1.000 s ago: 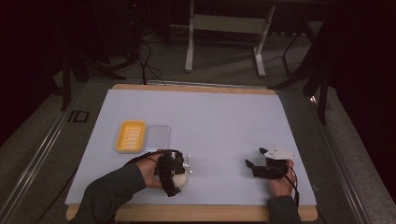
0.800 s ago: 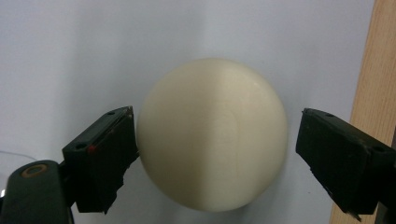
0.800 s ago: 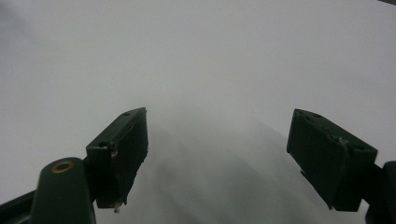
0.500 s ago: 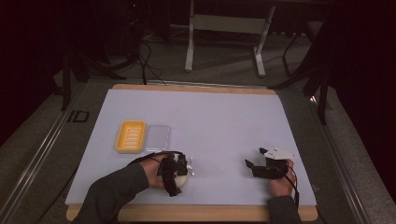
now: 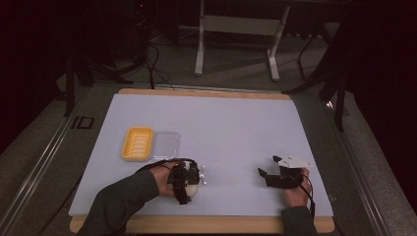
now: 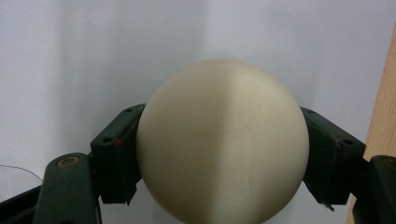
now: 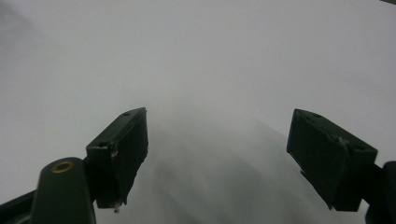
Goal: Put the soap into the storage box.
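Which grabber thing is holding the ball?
The left gripper: its jaws are clamped on the cream ball. The right gripper is open, holding nothing.

Mat (image 5: 236, 132) lies on worktop (image 5: 206, 93), covering most of it. Tray (image 5: 137, 143) sits on mat at left, lid (image 5: 166, 144) just beside it on its right. Nearer person, left gripper (image 5: 195, 178) low over mat's near-left part, ball (image 6: 222, 140) between its jaws, touching both. Right gripper (image 5: 268, 174) on near-right part of mat, well apart from left one, jaws spread over bare mat. Behind worktop, frame legs (image 5: 236, 44) stand on floor.
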Action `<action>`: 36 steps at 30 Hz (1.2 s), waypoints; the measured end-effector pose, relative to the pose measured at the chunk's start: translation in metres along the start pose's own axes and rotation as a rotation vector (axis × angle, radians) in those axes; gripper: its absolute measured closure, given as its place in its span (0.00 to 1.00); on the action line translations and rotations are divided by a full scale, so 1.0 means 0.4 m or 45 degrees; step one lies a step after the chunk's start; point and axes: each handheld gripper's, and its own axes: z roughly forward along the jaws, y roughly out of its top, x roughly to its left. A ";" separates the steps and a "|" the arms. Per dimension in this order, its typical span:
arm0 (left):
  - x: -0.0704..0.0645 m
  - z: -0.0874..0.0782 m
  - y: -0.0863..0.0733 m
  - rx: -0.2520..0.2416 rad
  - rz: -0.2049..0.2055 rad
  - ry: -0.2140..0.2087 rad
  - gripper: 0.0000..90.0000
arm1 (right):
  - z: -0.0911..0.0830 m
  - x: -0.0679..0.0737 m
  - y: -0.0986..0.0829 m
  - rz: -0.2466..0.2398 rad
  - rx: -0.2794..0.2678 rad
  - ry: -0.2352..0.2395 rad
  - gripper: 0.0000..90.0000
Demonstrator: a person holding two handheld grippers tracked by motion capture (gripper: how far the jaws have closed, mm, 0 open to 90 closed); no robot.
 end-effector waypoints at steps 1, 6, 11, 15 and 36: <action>0.000 0.000 0.001 0.003 0.001 0.000 0.28 | 0.000 0.000 0.000 0.000 0.000 0.000 0.22; 0.000 -0.001 0.003 0.014 0.007 0.000 0.28 | 0.000 0.000 0.000 -0.001 0.000 0.000 0.23; 0.001 -0.003 0.003 0.029 0.019 0.002 0.28 | 0.000 0.000 0.000 0.000 0.000 0.001 0.23; 0.004 -0.006 -0.002 0.044 0.014 0.007 0.28 | 0.000 0.000 0.000 -0.002 0.001 0.000 0.23; 0.019 -0.042 -0.036 0.041 -0.024 0.024 0.28 | 0.000 0.000 0.000 -0.002 -0.001 0.001 0.23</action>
